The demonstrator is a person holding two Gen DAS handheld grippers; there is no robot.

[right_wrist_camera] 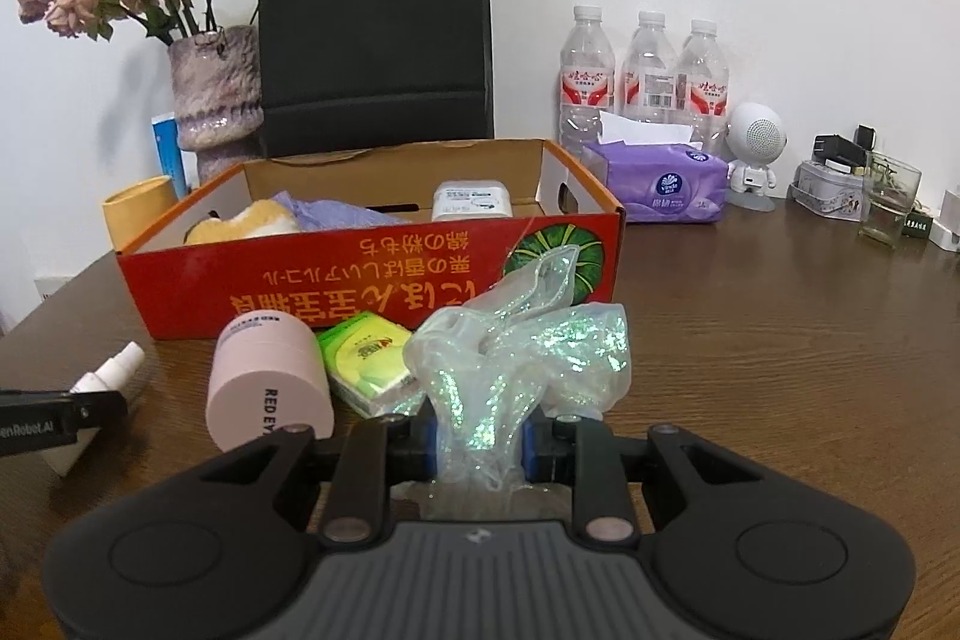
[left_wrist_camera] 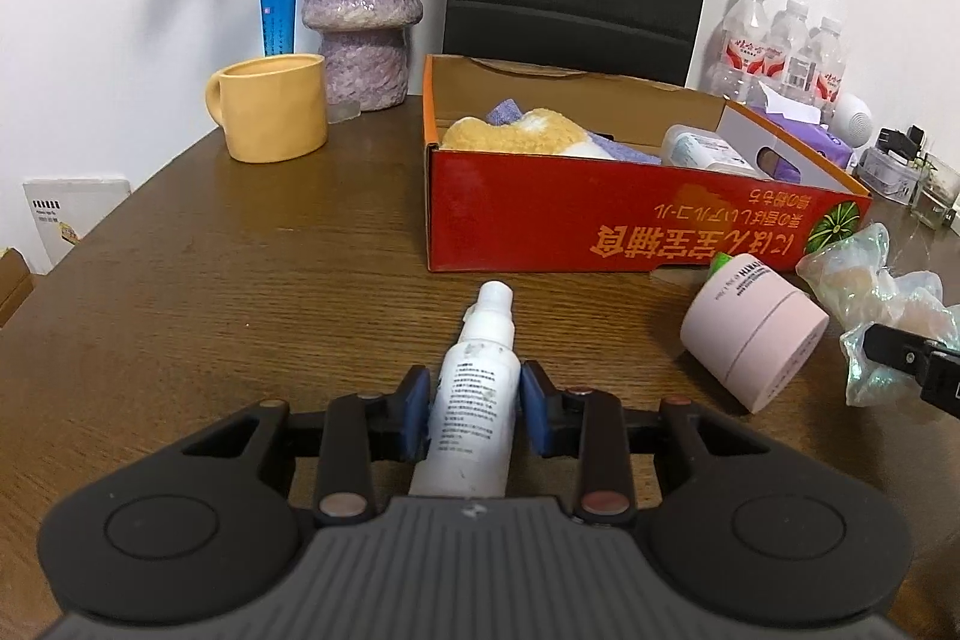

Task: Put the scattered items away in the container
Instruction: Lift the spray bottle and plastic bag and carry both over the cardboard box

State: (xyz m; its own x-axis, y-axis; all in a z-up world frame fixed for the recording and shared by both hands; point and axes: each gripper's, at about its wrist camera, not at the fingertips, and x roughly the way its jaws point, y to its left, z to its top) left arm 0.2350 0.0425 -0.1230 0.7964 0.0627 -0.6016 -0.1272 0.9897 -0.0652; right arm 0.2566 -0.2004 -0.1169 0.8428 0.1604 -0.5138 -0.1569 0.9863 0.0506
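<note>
My left gripper (left_wrist_camera: 475,400) is shut on a white spray bottle (left_wrist_camera: 477,400) whose nozzle points toward the red cardboard box (left_wrist_camera: 600,214). The box holds a yellow-and-white plush item (left_wrist_camera: 516,133), purple cloth and a white pack (left_wrist_camera: 699,148). My right gripper (right_wrist_camera: 480,439) is shut on a glittery translucent bag (right_wrist_camera: 522,358), which bunches up above the blue pads. A pink jar (right_wrist_camera: 267,382) lies on its side beside a green packet (right_wrist_camera: 369,361), both just in front of the box (right_wrist_camera: 372,280). In the right wrist view the spray bottle (right_wrist_camera: 111,370) shows at far left.
A yellow mug (left_wrist_camera: 270,109), a purple vase (left_wrist_camera: 360,4) with dried roses and a black paper bag (right_wrist_camera: 372,34) stand behind the box. Water bottles (right_wrist_camera: 645,70), a purple tissue pack (right_wrist_camera: 660,184), a white speaker figure (right_wrist_camera: 753,148) and a glass (right_wrist_camera: 888,202) line the back right.
</note>
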